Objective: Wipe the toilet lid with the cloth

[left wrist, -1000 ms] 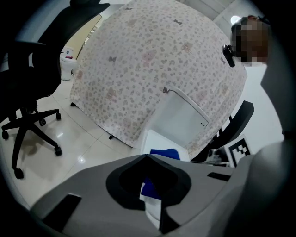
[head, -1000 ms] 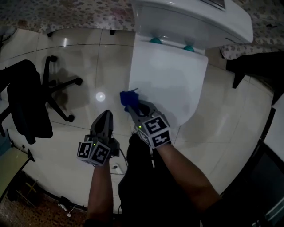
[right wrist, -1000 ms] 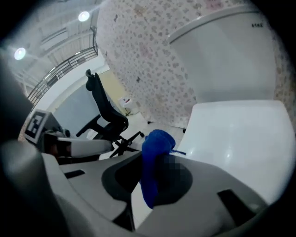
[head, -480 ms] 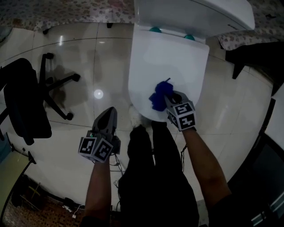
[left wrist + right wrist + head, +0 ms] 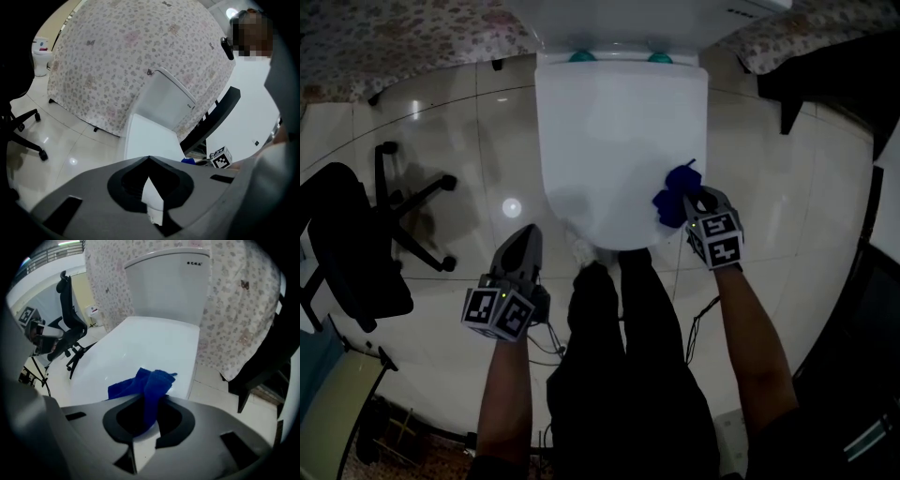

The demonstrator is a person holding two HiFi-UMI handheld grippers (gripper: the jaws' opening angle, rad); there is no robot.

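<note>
Dim fisheye views, glare on floor [image 5: 512, 206]

Staged office-like room: toilet [image 5: 619, 141] beside swivel chair [image 5: 356, 246], floral drape [image 5: 403, 37] behind.

My right gripper [image 5: 686, 204] sits at the front right edge of the lid [image 5: 609, 122]. Its jaws are clamped on the blue cloth [image 5: 675, 190], which bunches out past the tips onto the lid. The right forearm [image 5: 750, 347] runs almost straight back from it, away from the lid, with the wrist in line. My left gripper [image 5: 525, 239] hangs off the lid, near its front left corner but apart from it. Its jaws are pressed together with nothing between them. The left forearm [image 5: 508, 394] lies roughly parallel to the right one.
</note>
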